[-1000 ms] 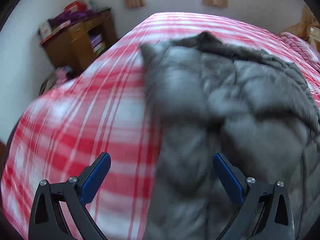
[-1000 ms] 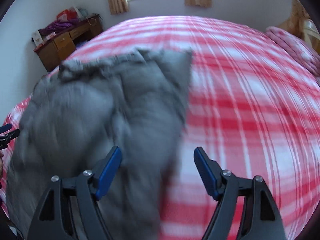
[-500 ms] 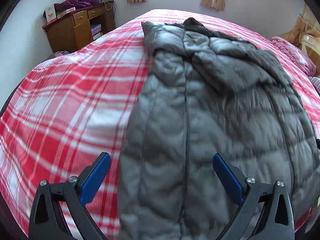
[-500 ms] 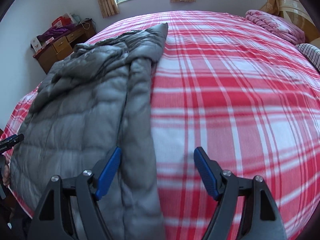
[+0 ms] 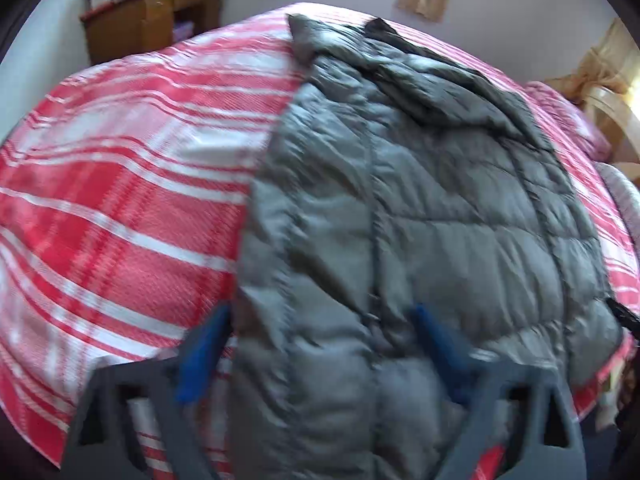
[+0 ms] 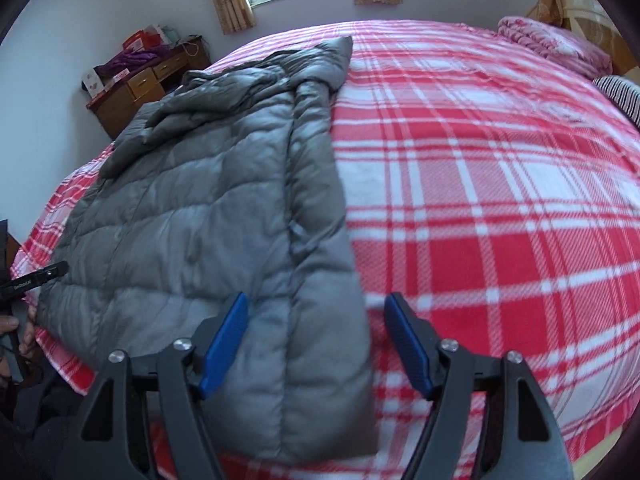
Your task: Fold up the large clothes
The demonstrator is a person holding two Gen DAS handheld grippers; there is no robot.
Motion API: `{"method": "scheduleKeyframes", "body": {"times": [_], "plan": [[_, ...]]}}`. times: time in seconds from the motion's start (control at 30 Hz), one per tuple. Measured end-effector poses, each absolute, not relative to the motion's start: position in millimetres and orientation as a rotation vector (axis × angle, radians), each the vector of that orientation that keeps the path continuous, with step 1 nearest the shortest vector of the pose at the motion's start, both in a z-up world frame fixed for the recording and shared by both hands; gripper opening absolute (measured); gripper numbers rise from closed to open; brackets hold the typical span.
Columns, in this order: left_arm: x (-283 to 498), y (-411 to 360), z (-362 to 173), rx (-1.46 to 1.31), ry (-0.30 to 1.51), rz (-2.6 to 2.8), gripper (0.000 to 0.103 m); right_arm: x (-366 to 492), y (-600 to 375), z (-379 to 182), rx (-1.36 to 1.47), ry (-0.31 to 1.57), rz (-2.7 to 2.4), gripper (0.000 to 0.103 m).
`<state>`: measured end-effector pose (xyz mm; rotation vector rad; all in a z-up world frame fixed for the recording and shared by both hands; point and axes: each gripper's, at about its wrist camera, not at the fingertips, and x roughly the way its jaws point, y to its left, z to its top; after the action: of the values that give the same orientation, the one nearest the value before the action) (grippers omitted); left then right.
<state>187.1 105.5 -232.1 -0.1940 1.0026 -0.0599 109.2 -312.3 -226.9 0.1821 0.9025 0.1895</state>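
I see the grey quilted jacket (image 6: 208, 208) spread flat on the red-and-white plaid bedspread (image 6: 500, 200), hem toward me at the near edge of the bed, with a wooden desk (image 6: 136, 92) against the far wall. My left gripper (image 5: 320, 344) has just been closing but its blue pads are still apart and pressing on nothing, straddling the jacket's left hem edge; this view is blurred. My right gripper (image 6: 316, 340) has likewise just been closing, jaws still parted and ungripped, with the jacket's right hem edge lying between the pads.
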Motion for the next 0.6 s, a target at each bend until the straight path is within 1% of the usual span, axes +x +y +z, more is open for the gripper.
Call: {"method": "scheduleKeyframes", "body": {"times": [0.03, 0.07, 0.1, 0.13, 0.17, 0.27, 0.4, 0.53, 0.6], "plan": [[185.2, 100.4, -229.2, -0.169, 0.99, -0.087, 0.059, 106.9, -308.9, -227.6, 0.191, 0.912, 0.214, 0.05], [185.1, 96.9, -227.4, -0.168, 0.995, -0.132, 0.03, 103.8, -305.0, -228.3, 0.191, 0.921, 0.246, 0.028], [184.5, 94.4, -224.0, -0.179, 0.997, -0.163, 0.018, 100.9, -302.3, -228.7, 0.197, 0.926, 0.279, 0.021], [183.5, 93.5, -219.8, -0.175, 0.99, -0.16, 0.016, 98.1, -300.4, -227.7, 0.21, 0.919, 0.316, 0.017], [182.3, 92.1, -214.2, -0.163, 0.979, -0.163, 0.012, 95.6, -298.7, -225.2, 0.199, 0.906, 0.319, 0.014], [171.1, 93.5, -179.3, -0.15, 0.895, -0.207, 0.011, 88.5, -301.8, -206.4, 0.202, 0.834, 0.322, 0.011], [145.9, 108.5, -107.2, -0.194, 0.743, -0.28, 0.01, 71.8, -313.7, -167.0, 0.226, 0.718, 0.336, 0.011], [115.1, 115.4, -42.1, -0.205, 0.618, -0.345, 0.01, 45.0, -324.0, -112.3, 0.251, 0.578, 0.366, 0.011], [105.0, 117.6, -17.7, -0.196, 0.565, -0.355, 0.01, 28.4, -322.9, -81.4, 0.243, 0.5, 0.378, 0.011]]}}
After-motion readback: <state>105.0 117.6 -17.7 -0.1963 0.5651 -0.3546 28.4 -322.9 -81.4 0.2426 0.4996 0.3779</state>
